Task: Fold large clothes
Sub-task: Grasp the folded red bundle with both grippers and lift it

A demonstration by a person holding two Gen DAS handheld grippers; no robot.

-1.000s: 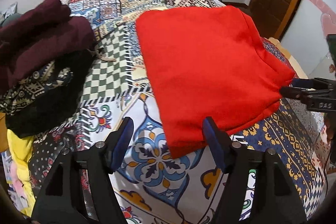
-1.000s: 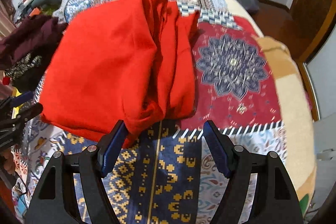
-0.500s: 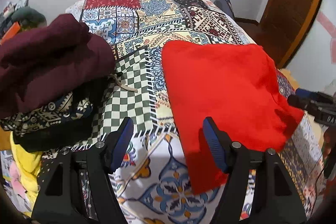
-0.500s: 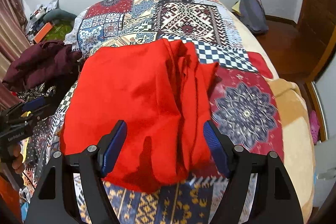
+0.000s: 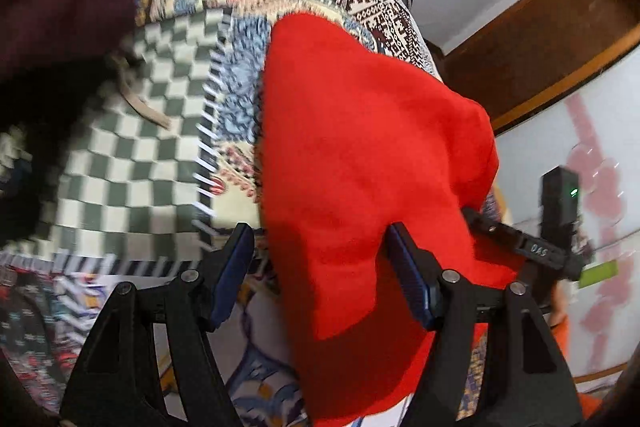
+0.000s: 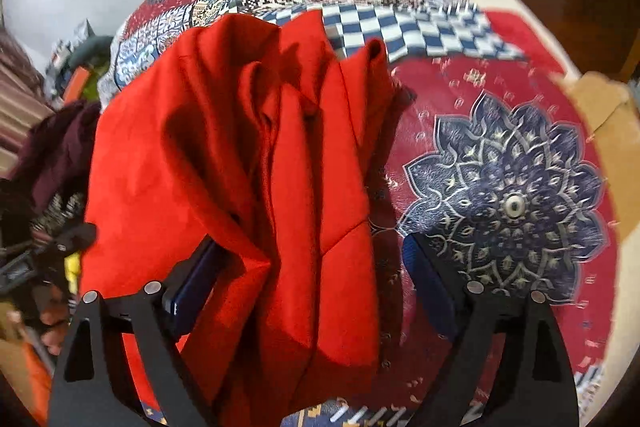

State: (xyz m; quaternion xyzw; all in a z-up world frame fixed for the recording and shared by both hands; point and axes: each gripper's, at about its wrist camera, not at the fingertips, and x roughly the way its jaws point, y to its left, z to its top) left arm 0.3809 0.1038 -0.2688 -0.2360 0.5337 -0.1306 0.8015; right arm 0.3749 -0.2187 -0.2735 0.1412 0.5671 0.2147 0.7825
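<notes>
A folded red garment [image 5: 360, 163] is seen lying on a patchwork bedspread [image 5: 132, 163], filling the centre and right of the left wrist view. The left gripper [image 5: 320, 275] is held spread at the bottom of that frame, its blue pads [image 5: 234, 275] standing either side of the garment's lower edge without pressing on it. At the right edge, the right gripper [image 5: 520, 247] is seen beside the garment. In the right wrist view the garment [image 6: 240, 187] is bunched in upright folds at centre left. The jaws of the right gripper [image 6: 312, 279] are opening, with the folds between them but unpinched. A maroon pile [image 5: 56, 7] is seen at upper left of the left wrist view.
</notes>
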